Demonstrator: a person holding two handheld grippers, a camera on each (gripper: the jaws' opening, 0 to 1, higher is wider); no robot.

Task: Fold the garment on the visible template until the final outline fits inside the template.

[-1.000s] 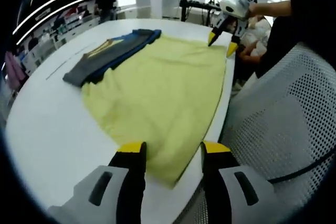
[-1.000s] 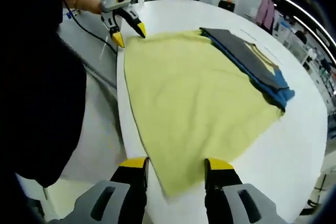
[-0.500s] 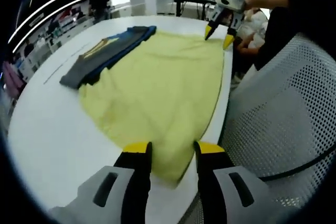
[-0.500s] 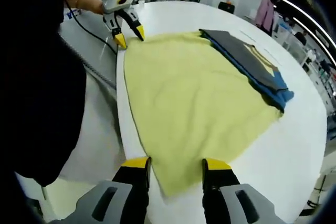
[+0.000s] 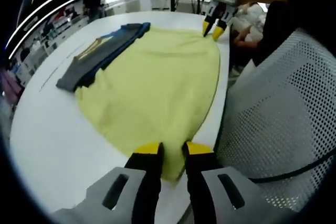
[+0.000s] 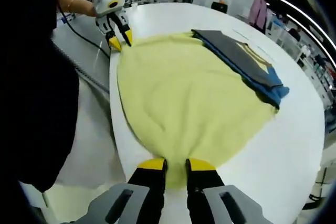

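Both grippers now closed on one yellow garment (image 5: 152, 82).

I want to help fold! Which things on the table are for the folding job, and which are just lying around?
For the job:
- yellow garment
- left claw, closed on its near corner
- right claw, closed on its other corner

Just lying about:
- folded grey and blue clothes beside it
- white table
- mesh chair

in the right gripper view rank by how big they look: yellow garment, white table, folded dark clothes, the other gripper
1. white table
2. yellow garment
3. folded dark clothes
4. left gripper, though it sits farthest from the camera, so it looks smaller than it is.
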